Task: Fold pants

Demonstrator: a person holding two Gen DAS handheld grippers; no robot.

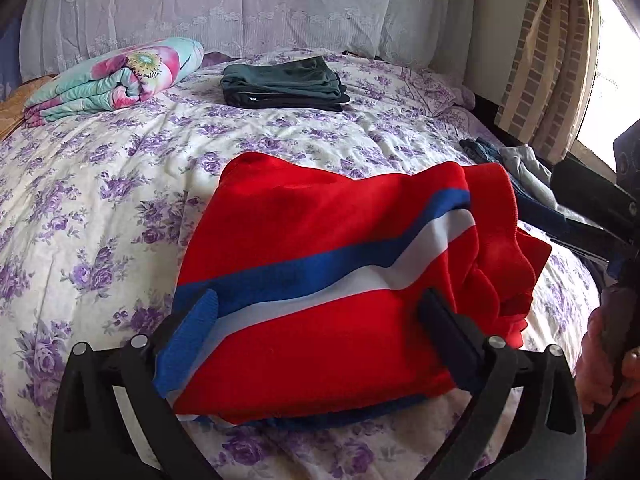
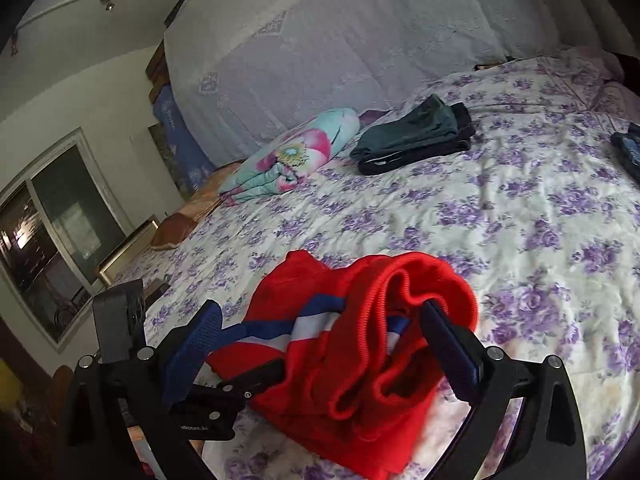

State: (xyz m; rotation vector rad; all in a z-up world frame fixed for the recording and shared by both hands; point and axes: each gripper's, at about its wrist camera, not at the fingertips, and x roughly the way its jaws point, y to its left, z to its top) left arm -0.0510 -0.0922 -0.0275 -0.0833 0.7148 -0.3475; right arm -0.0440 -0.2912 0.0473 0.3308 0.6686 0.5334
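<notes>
Lying folded, red pants [image 1: 320, 292] between spread left gripper [image 1: 320, 320] fingers

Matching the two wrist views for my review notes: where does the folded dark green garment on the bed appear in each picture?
Left wrist view: the folded dark green garment lies upper centre, on the far part of the bed.
Right wrist view: the same garment lies upper centre-right.
Shared landmark: the rolled floral blanket sits just left of it in both views; the red pants fill the foreground.
</notes>
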